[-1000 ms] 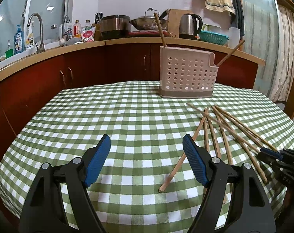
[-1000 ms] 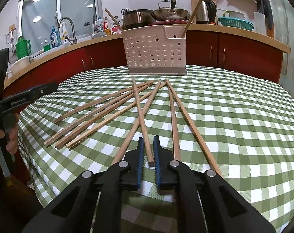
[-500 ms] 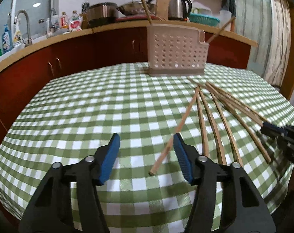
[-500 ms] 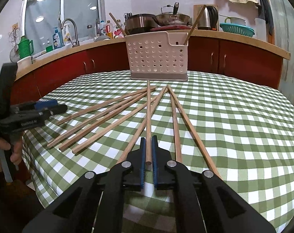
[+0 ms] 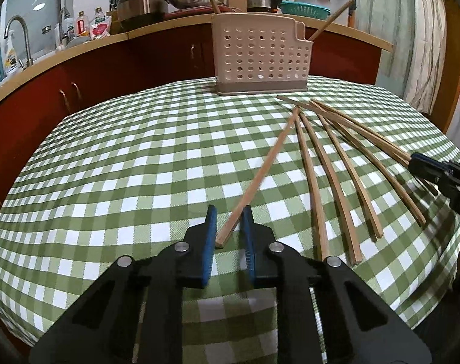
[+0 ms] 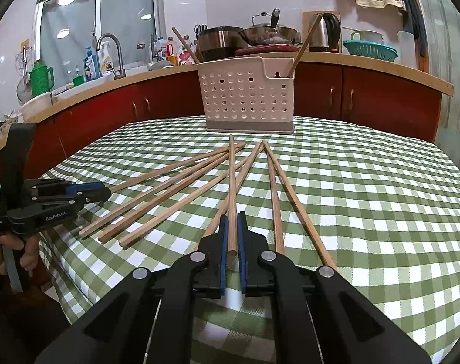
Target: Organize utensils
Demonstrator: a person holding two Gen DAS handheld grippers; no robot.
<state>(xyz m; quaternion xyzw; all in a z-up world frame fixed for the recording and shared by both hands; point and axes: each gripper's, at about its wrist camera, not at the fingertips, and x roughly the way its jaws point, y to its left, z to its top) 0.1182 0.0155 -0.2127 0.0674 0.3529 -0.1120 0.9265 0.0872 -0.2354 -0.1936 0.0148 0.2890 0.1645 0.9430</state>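
Change, left side: a second ago the left gripper [image 5: 228, 227] stood wide over bare cloth with the nearest chopstick off to its 2 o'clock; now it sits lower and its jaws are closing around that chopstick's near end.
Change, right side: a second ago the right gripper [image 6: 233, 236] had its chopstick slanting toward 11 o'clock; now that stick runs straight to 12 o'clock.
Left gripper state: jaws closing, the left-held chopstick [image 5: 260, 170] between the blue pads, a small gap showing on either side of it.
Right gripper state: clenched on the right-held chopstick [image 6: 232, 194], its near end pinched between the pads.
Left-held chopstick position: lies on the checked tablecloth [image 5: 123, 166], running from the pads toward 1 o'clock.
Loose chopsticks [image 5: 336, 176]: fanned on the cloth at 2 o'clock from the left gripper.
Utensil holder [image 6: 248, 97]: perforated, upright at the table's far edge, at 12 o'clock from the right gripper, two chopsticks leaning in it.
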